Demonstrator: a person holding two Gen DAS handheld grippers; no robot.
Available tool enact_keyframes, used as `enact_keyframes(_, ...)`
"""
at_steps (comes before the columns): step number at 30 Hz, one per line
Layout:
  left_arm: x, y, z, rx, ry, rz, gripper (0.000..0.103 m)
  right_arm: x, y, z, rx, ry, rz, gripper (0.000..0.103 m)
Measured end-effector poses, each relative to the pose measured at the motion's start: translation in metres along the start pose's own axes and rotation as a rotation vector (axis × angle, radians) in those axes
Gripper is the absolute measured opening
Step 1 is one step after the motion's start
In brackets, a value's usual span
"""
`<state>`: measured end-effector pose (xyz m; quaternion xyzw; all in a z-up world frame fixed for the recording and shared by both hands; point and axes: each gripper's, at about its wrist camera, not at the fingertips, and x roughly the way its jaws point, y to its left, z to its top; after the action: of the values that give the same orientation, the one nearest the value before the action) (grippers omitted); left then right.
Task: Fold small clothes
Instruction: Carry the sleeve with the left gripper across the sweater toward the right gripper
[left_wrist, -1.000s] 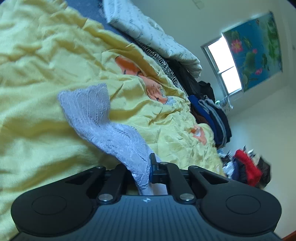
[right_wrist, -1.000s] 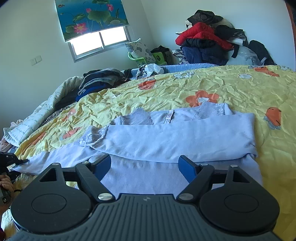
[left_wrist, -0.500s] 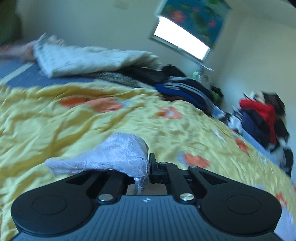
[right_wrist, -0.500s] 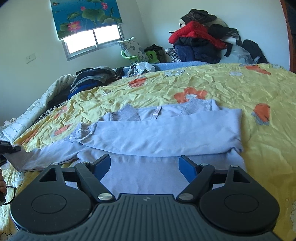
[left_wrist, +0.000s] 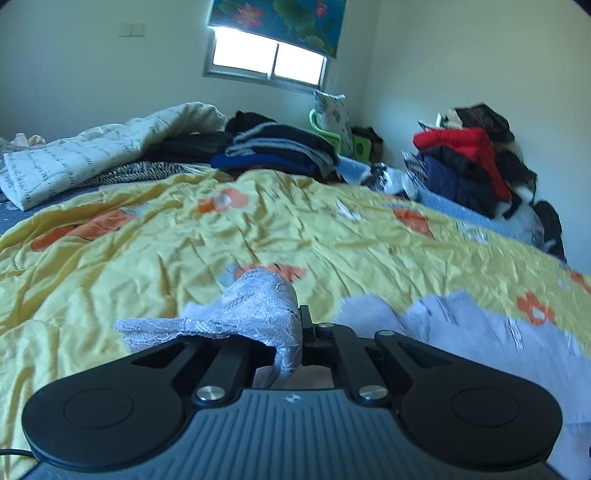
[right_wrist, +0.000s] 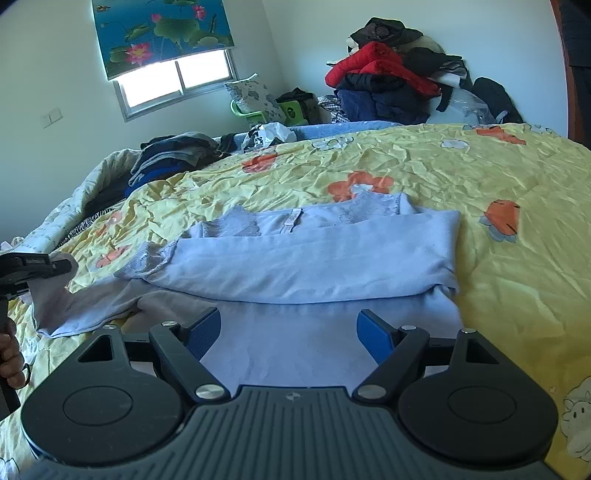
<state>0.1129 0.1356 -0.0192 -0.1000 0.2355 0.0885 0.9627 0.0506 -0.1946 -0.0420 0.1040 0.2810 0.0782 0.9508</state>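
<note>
Pale blue top (right_wrist: 314, 266) spread flat on the yellow flowered bedspread (right_wrist: 461, 173), neckline with white tag (right_wrist: 293, 221) on its far side, one sleeve already folded across the body. Other sleeve (right_wrist: 85, 306) trailing off the top's left side, raised at its lace cuff (left_wrist: 255, 314). Cuff clamped between the fingers of the left gripper (left_wrist: 297, 332), drawn together on the lace, which bunches over the left finger and droops off to the left. Only in the left wrist view: the pinch itself up close, plus a slice of the top's body (left_wrist: 480, 332) lying to the right of the gripper. Only in the right wrist view: the whole top, the folded sleeve, and the left gripper (right_wrist: 40, 267) seen from outside at the far left edge, with a bare hand (right_wrist: 11, 358) below it. Right gripper (right_wrist: 288, 332) poised over the near hem of the top, blue-padded fingers (right_wrist: 373, 334) spread wide apart, nothing between them; touching the cloth or not, cannot tell. Beyond the top, at the bedspread's far edge, a stack of dark folded clothes (left_wrist: 280, 151) and a pale quilt (left_wrist: 92, 155). Farther back, a heap of red and dark garments (right_wrist: 391, 77) against the wall, and a window (right_wrist: 177, 81) under a lotus-print blind (right_wrist: 159, 33).
</note>
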Motion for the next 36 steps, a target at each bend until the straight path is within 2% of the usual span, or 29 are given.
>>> enact_keyframes(8,0.003,-0.028,-0.002,0.076,0.008,-0.015,0.004,-0.002,-0.008,-0.004,0.020,0.000,0.005,0.083)
enact_keyframes(17,-0.002,-0.060,0.007,0.126,-0.019,-0.069,0.004,-0.009,-0.012,-0.006,0.024,-0.007,0.002,0.083)
enact_keyframes(27,-0.010,-0.119,0.026,0.196,-0.065,-0.161,0.004,-0.017,-0.024,-0.012,0.044,-0.015,-0.008,0.083)
enact_keyframes(36,-0.011,-0.174,0.020,0.260,-0.054,-0.253,0.004,-0.024,-0.032,-0.016,0.053,-0.020,-0.019,0.083)
